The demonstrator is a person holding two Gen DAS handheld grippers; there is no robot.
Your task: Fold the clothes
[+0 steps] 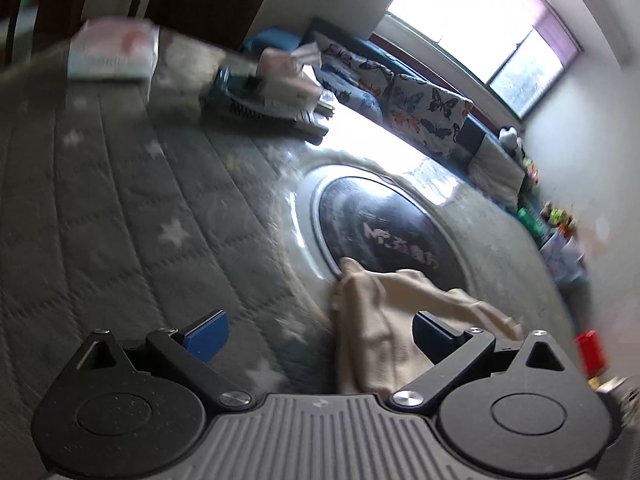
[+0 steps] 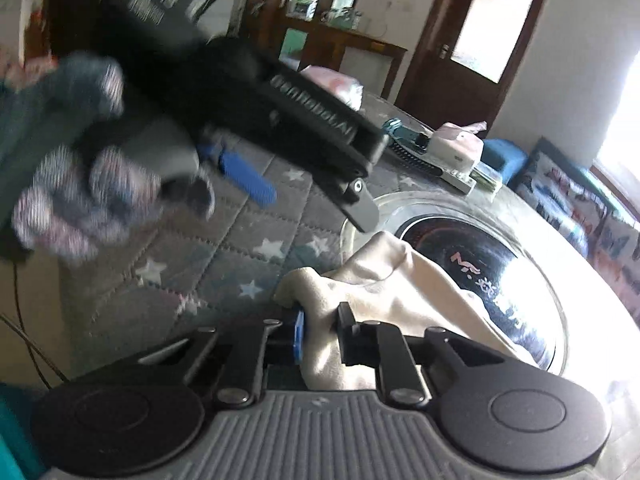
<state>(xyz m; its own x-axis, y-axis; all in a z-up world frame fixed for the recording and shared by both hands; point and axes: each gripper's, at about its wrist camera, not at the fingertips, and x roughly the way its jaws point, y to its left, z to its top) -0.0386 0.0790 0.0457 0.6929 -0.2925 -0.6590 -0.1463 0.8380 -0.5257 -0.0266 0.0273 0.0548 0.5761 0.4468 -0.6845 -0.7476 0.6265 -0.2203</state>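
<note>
A cream-coloured cloth [image 1: 380, 320] lies bunched on the grey star-patterned quilted cover [image 1: 120, 208], partly over a round black glass plate [image 1: 380, 224]. My left gripper [image 1: 320, 334] is open, its blue pads wide apart, and the cloth reaches between them near the right finger. In the right wrist view my right gripper [image 2: 320, 334] is shut on a fold of the cream cloth [image 2: 384, 280], which drapes away to the right. The left gripper's black body [image 2: 280, 120] hangs above the cover, held by a hand in a patterned glove [image 2: 80, 184].
A stack of books with a tissue box [image 1: 276, 92] and a white package [image 1: 112, 52] sit on the far side of the cover. Butterfly-print cushions [image 1: 404, 100] line a bench under the window. A wooden door [image 2: 472, 36] and cabinet stand behind. Small colourful items [image 1: 560, 224] are at the right.
</note>
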